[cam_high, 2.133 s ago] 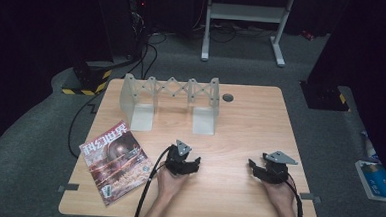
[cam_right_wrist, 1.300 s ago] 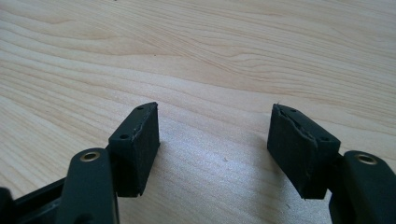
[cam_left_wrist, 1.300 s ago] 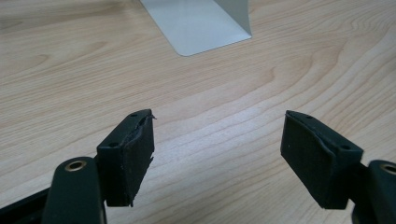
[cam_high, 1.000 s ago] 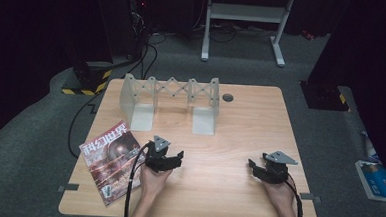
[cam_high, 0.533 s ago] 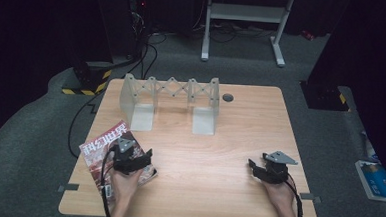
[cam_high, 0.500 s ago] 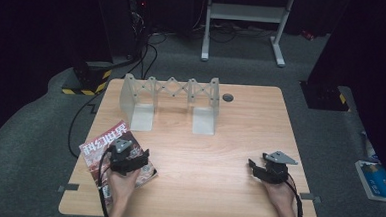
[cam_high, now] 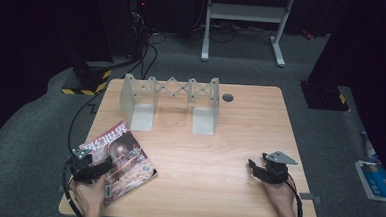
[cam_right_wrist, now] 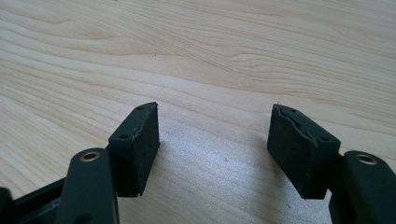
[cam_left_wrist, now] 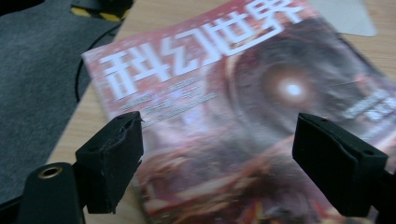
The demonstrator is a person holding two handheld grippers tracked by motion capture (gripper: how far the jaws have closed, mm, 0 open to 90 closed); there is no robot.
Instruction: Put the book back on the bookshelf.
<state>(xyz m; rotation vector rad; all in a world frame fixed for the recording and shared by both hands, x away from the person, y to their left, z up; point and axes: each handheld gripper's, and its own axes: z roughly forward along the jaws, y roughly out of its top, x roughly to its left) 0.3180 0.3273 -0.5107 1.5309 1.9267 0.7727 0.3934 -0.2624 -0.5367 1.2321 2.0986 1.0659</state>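
At worktop's front-left corner, high view: magazine, thin, glossy, red cover with white lettering, lying flat and askew, its near corner close to the front edge. Left tool over the cover's left part, hand behind it. Right tool near the front-right corner, well apart from the magazine. Metal rack, grey, zigzag lattice between two flat end plates, at the back edge. Worktop, pale wood grain.

Left tool view: jaws wide, just been opening, nothing pressed between the pads; cover beneath them, slick and slightly blurred. Risk: a flat, limp magazine offers no edge to a downward grip; pads may skid on the gloss, crease pages, or push it off the front edge.

Right tool view: jaws wide, empty, above bare wood.
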